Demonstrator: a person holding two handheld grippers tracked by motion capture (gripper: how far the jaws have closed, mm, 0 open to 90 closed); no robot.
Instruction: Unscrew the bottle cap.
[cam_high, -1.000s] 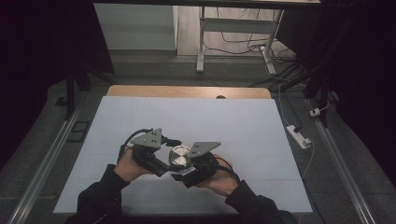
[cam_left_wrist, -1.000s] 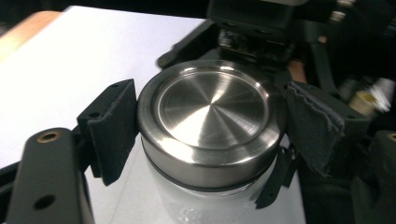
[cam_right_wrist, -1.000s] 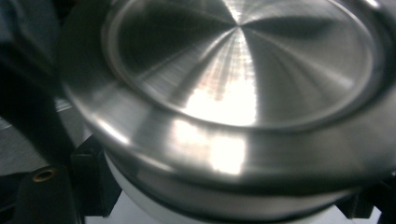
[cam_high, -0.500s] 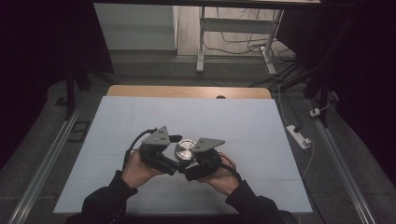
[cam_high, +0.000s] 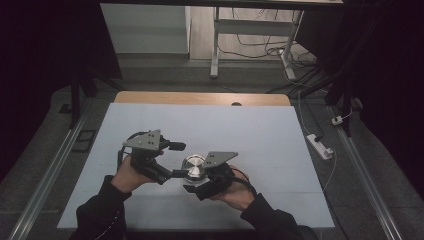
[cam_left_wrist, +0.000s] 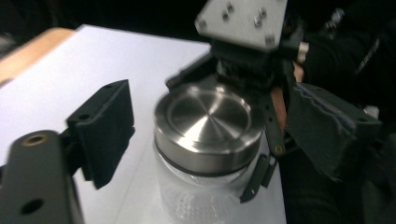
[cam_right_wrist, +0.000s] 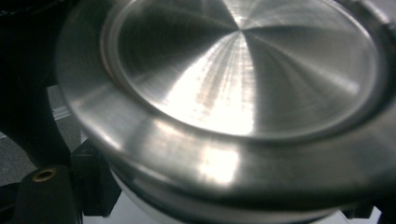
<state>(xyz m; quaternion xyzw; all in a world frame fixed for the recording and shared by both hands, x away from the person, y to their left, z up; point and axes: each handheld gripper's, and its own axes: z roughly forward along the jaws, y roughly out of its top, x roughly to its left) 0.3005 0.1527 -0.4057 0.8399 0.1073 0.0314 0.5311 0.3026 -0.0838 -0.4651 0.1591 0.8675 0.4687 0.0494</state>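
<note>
Since half a second ago, the left gripper (cam_high: 172, 160) has turned a little outward, and its far jaw now points to the right, away from the jar, while the right gripper (cam_high: 196, 182) and the jar have hardly shifted.

In the high view, the glass jar (cam_high: 193, 168) with a brushed steel lid (cam_high: 193, 164) is over the near middle part of the pale table cover (cam_high: 250, 135), between the two grippers. Whether it rests on the cover or is lifted cannot be told.

In the left gripper view, the jaws of the left gripper (cam_left_wrist: 201, 154) stand wide apart: one black jaw is to the left of the jar (cam_left_wrist: 203, 191), with a clear gap to it, and the other is at the right, beside the lid (cam_left_wrist: 208, 122). They do not press on it.

The right gripper comes from the person's side. In the right gripper view, the lid (cam_right_wrist: 243, 84) is very near to the camera, and the jar sits between black jaw parts at the left and the right edge. It seems held there, but whether the jaws really press on the glass cannot be told.

A wooden strip (cam_high: 200, 98) shows at the far edge of the table.
</note>
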